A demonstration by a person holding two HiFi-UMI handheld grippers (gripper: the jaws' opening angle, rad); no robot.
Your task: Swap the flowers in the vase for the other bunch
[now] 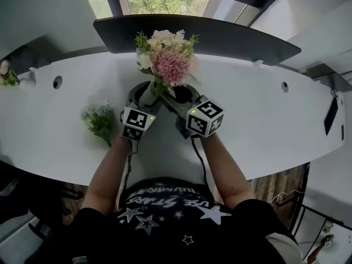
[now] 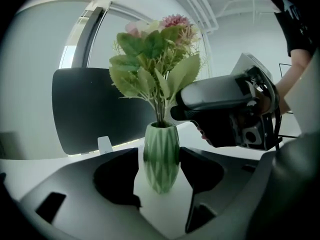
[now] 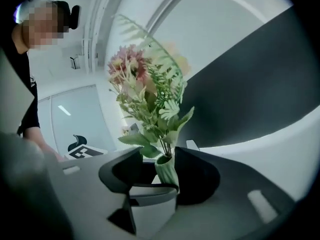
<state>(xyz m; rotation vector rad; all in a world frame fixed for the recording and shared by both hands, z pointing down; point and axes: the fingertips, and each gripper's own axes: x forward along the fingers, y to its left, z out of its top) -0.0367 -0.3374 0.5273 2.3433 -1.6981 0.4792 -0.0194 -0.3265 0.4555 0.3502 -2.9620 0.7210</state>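
Star-print shirt point(image 1: 165, 213) nearest, forearms point(image 1: 113, 169) reaching over white table point(image 1: 258, 120). Left gripper point(image 2: 160, 171) clamped on ribbed green vase point(image 2: 161, 156) at table middle. Vase upright, long axis vertical, pink-and-cream bunch point(image 1: 168, 59) rising from mouth. Right gripper point(image 3: 159, 171) jaws spread, flanking vase neck, not pressing. From above, vase hidden under blooms and grippers. Second bunch point(image 1: 99, 119) lies well left, stems toward person.

Two hand-held grippers point(image 1: 147, 92) point(image 1: 181, 96), one vase point(image 2: 161, 156), three flower bunches point(image 1: 168, 56) point(image 1: 99, 120) point(image 1: 6, 73), one dark panel point(image 1: 231, 37)
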